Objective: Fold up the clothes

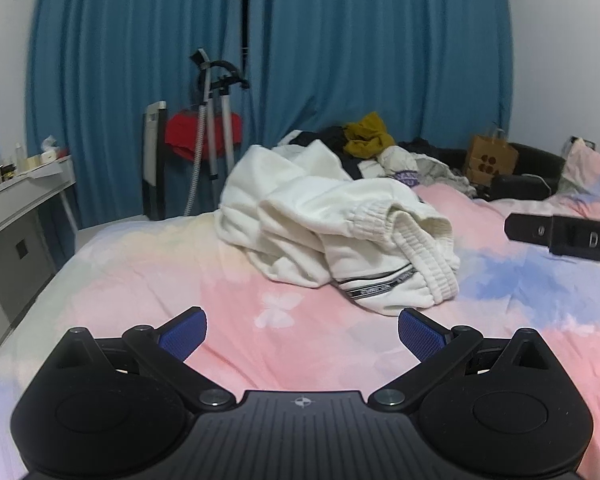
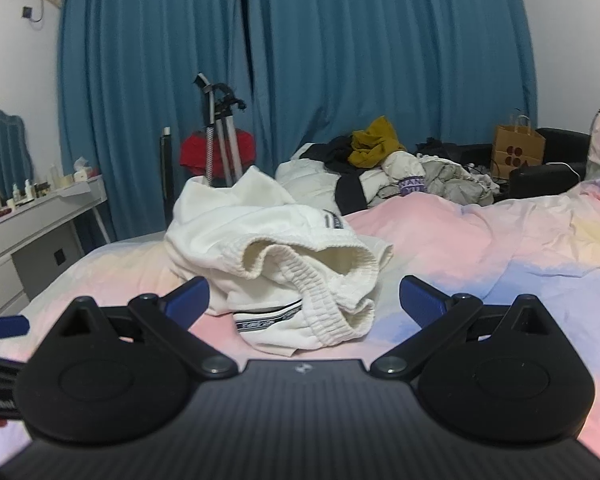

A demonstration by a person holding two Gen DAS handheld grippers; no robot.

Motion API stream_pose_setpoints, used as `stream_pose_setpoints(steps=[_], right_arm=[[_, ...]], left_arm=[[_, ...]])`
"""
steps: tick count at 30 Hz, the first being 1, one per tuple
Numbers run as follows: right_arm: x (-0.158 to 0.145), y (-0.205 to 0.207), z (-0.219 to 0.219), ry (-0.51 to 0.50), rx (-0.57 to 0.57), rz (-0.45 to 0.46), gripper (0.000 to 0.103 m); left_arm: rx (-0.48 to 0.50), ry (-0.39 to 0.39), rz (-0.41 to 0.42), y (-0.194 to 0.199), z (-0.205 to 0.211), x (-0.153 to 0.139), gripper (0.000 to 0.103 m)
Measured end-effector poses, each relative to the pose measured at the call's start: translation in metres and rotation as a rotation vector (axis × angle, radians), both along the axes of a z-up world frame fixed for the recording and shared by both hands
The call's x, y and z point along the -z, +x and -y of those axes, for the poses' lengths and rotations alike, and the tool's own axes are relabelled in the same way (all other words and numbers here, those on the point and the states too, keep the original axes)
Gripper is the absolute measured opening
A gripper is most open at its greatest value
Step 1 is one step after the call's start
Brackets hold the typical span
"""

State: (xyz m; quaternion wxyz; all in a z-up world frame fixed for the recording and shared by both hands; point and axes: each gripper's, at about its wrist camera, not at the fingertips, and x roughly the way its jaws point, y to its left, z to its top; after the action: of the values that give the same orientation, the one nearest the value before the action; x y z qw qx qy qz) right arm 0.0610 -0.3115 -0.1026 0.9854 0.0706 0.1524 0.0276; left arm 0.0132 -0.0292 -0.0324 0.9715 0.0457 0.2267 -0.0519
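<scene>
The white sweatpants [image 2: 284, 264] lie crumpled mid-bed, toward the far edge of the pink and blue bedspread [image 1: 160, 272], waistband facing the grippers. The left gripper [image 1: 302, 334] and right gripper [image 2: 304, 300] both hover with fingers spread wide, holding nothing, over bare sheet along the near edge. A clothes pile [image 2: 388, 168] crowds the far right corner, seemingly apart from the sweatpants.

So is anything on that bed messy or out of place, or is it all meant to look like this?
Nothing looks damaged or spilled. The white sweatpants lie crumpled in a heap on the pink bedspread, waistband gaping open, not yet folded. Behind them more clothes are piled loosely, a mustard garment on top. Both grippers, left and right, are open and empty.
</scene>
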Motion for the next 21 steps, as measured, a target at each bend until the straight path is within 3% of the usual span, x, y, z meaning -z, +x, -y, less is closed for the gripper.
stream_pose_setpoints(steps=[8,14,21], right_arm=[[0.0,0.001,0.033,0.069,0.14,-0.011,0.103],[0.009,0.009,0.06,0.098,0.236,-0.01,0.103],[0.032,0.025,0.074,0.17,0.241,-0.062,0.103]], left_arm=[[0.05,0.162,0.034,0.073,0.046,0.001,0.103],[0.124,0.29,0.063,0.144,0.099,0.021,0.102],[0.175,0.325,0.067,0.21,0.152,0.037,0.099]])
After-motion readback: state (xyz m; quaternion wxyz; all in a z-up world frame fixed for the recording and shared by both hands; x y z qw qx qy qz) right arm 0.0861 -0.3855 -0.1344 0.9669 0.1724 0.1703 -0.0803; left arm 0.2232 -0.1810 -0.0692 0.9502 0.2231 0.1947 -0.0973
